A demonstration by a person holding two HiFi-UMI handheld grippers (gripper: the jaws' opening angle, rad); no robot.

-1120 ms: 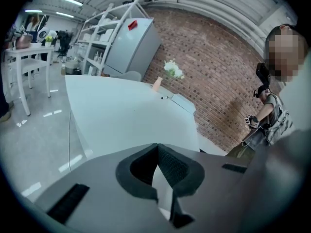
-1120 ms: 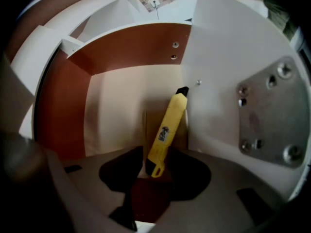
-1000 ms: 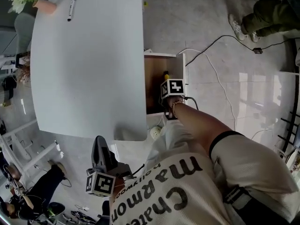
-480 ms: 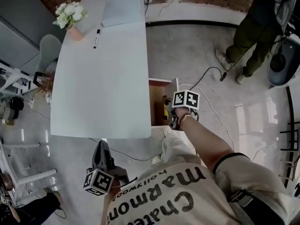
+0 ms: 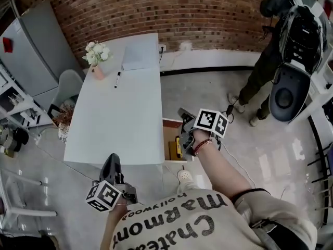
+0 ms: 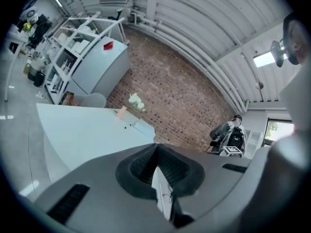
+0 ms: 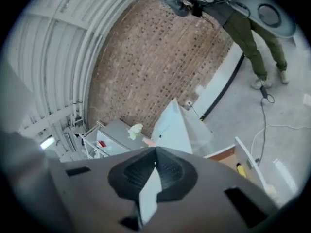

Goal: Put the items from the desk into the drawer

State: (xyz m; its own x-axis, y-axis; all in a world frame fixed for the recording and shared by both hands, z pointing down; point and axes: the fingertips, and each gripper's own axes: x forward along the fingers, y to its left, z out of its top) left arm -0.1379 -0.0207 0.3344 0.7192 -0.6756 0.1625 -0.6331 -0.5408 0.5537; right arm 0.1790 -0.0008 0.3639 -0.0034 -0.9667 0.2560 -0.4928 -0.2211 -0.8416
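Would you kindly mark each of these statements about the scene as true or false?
1. The drawer stands open. True.
2. A marker lies on the desk near the flower vase. True.
3. The right gripper holds the marker. False: its jaws have just closed on nothing; the marker lies on the desk.
4. The flower vase stands in the drawer. False: it stands on the desk.
5. A yellow item lies in the drawer. True.

One desk [image 5: 119, 119], one marker [image 5: 117, 79], one flower vase [image 5: 98, 71], one drawer [image 5: 170, 134], one chair [image 5: 70, 83], one bystander [image 5: 264, 61].
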